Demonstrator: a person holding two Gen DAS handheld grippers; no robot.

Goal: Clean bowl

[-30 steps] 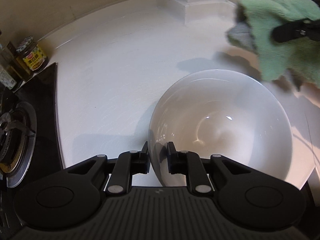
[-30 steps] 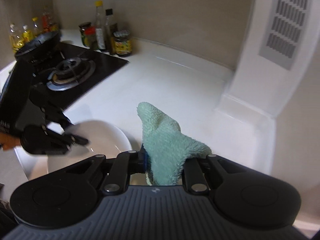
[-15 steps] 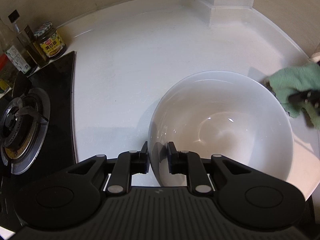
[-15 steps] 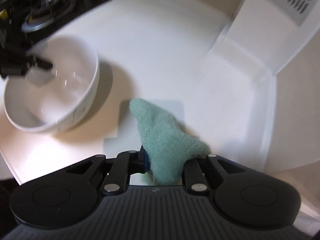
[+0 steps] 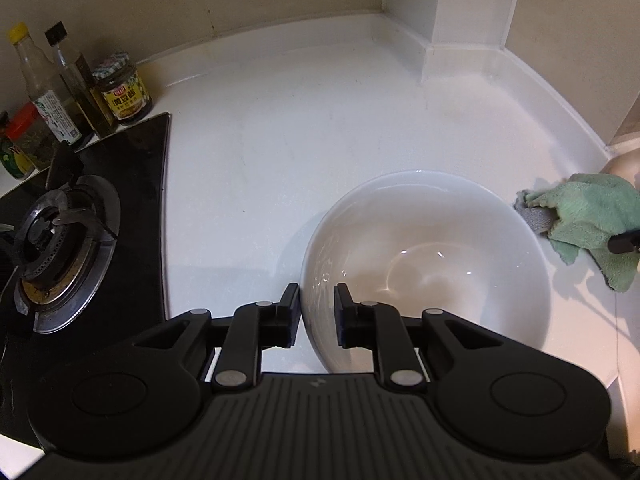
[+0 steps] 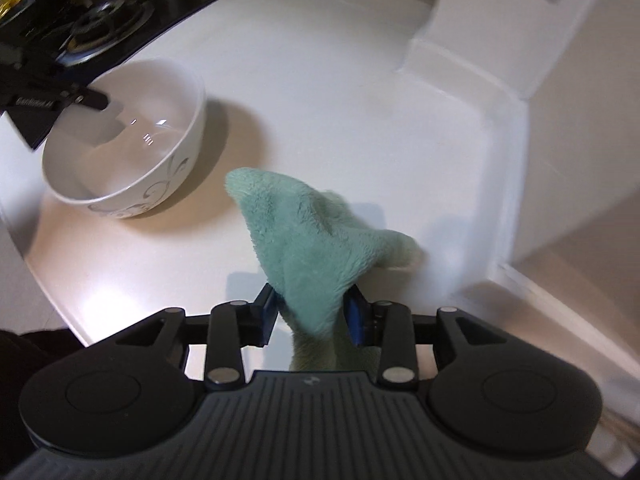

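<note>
A white bowl (image 5: 432, 256) with a grey swirl pattern stands on the white counter; it also shows in the right wrist view (image 6: 132, 140). My left gripper (image 5: 317, 312) is shut on the bowl's near rim, one finger inside and one outside. My right gripper (image 6: 312, 312) is shut on a green cloth (image 6: 316, 236), held low over the counter to the right of the bowl. The cloth also shows at the right edge of the left wrist view (image 5: 588, 220).
A black gas hob (image 5: 68, 236) lies left of the bowl. Bottles and a jar (image 5: 124, 92) stand at the back left by the wall. A white boxed column (image 5: 452, 8) rises at the back right. The counter's front edge (image 6: 52, 280) curves close by.
My right gripper has carried the cloth down from above the bowl to the counter on the bowl's right. The left gripper keeps its hold on the bowl's rim and has drawn back slightly.
</note>
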